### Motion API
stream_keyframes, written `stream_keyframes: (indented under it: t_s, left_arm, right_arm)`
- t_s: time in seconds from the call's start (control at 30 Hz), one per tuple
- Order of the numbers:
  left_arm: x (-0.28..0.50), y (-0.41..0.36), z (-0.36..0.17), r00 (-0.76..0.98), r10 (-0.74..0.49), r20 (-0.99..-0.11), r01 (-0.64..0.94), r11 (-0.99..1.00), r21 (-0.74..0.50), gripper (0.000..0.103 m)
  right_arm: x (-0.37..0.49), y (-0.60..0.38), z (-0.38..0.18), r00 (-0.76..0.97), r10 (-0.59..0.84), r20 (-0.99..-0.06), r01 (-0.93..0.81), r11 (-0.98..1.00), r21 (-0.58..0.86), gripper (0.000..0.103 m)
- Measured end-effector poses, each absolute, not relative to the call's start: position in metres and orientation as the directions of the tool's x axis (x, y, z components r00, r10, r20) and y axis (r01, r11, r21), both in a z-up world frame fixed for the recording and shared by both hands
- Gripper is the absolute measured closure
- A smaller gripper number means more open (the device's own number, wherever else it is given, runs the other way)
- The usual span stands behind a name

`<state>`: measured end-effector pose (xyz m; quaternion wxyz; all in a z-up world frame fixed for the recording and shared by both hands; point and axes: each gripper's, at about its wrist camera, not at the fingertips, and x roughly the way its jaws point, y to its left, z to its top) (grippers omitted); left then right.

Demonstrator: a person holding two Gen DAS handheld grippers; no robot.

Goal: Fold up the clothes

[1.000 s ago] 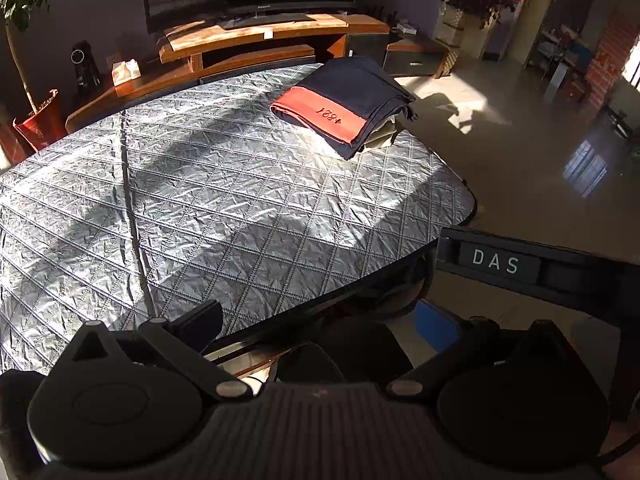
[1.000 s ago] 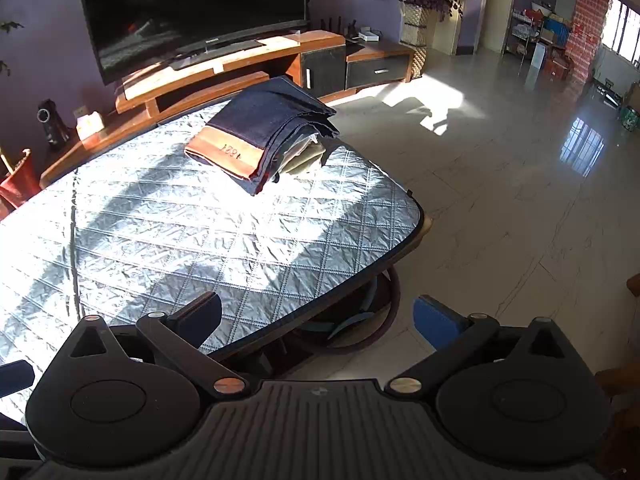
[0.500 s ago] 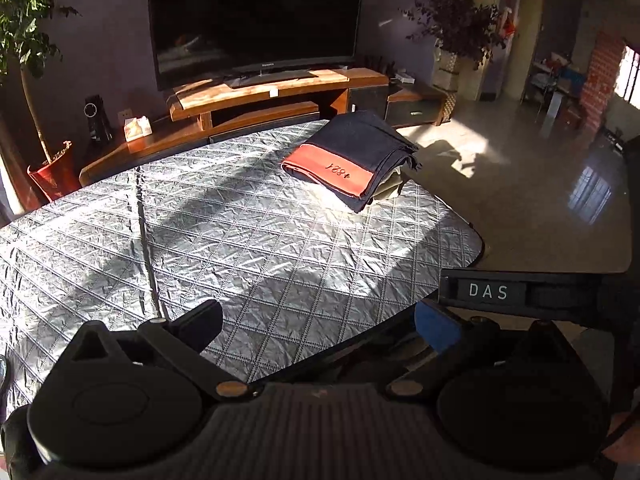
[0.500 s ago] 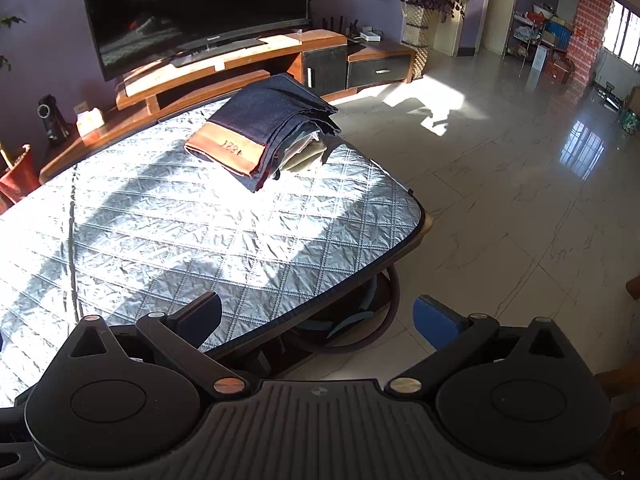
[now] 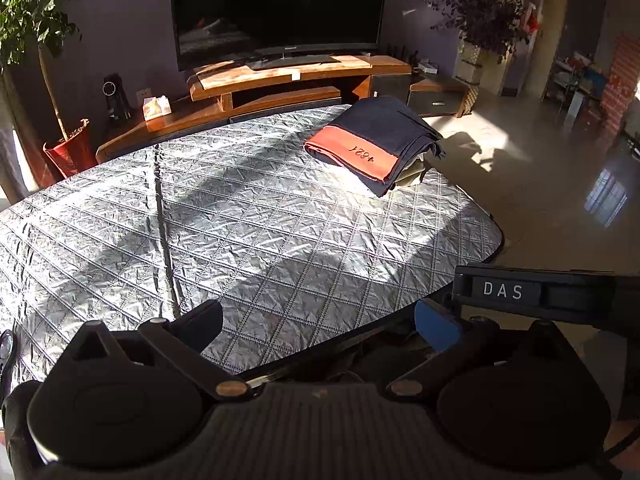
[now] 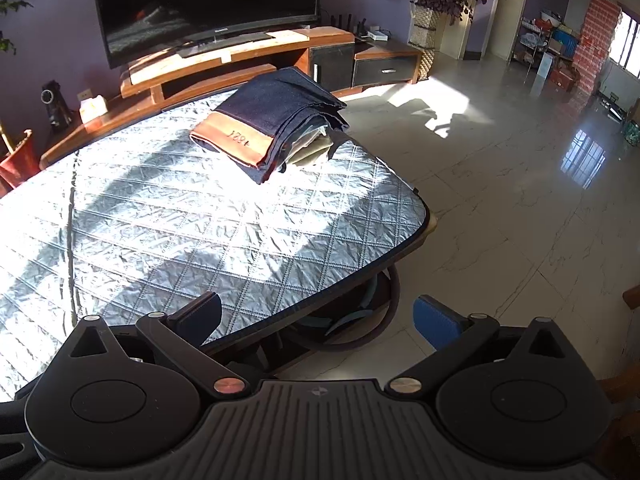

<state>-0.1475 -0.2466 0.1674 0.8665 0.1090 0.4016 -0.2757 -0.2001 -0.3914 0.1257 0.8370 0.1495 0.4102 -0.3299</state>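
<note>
Sitting squared-up on the far right corner of the counter [image 5: 248,216] is the stack of folded clothes [image 5: 376,142], a navy garment with an orange band on top and paler pieces peeking out underneath at the right edge. It looks parked out of the way, leaving the quilted silver cover bare for the next item, though no unfolded garment shows anywhere in either view. Nearer in, the left tool [image 5: 320,320] hangs over the counter's near edge, released, jaws spread wide, nothing between them. The right tool [image 6: 318,314] is likewise spread apart and empty, poised over the counter's edge and the tiled floor [image 6: 520,200]. Beyond, a TV [image 6: 204,0] on a wooden stand backs the scene.
</note>
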Motion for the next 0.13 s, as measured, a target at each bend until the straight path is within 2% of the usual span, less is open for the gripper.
stream_keyframes:
  t_s: [0.13]
  left_arm:
    - [-0.1449, -0.2426, 0.1633, 0.526, -0.38, -0.76, 0.556, 0.831, -0.031, 0.001]
  right_arm:
    - [-0.1967, -0.3865, 0.1249, 0.444, -0.432, -0.785, 0.666, 0.745, -0.033, 0.0]
